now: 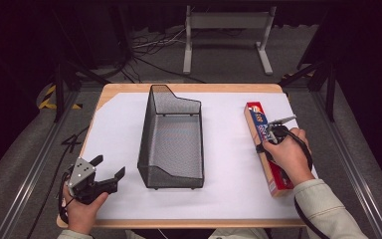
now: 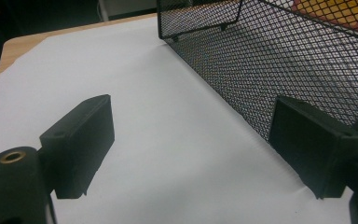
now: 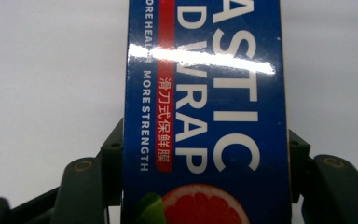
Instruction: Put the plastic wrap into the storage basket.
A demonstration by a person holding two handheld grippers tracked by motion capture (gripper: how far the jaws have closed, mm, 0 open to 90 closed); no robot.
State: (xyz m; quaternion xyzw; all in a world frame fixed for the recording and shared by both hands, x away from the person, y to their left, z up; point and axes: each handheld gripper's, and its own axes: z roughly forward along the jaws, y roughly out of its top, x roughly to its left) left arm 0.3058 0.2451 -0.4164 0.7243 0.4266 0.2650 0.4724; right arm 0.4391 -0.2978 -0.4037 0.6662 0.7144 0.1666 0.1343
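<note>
High view: the right gripper (image 1: 274, 133) clamps the plastic wrap box (image 1: 264, 144) lying at the table's (image 1: 129, 89) right edge, while the left gripper (image 1: 104, 175), jaws spread, rests beside the mesh basket (image 1: 171, 137).

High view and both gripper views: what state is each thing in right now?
Wire basket: upright on the white sheet, empty.
Plastic wrap box: lying flat at the table's right, closed.
Left gripper: open, holding nothing, beside the basket.
Right gripper: jaws on either side of the box, against its long edges.
White sheet: spread flat over the table.
</note>
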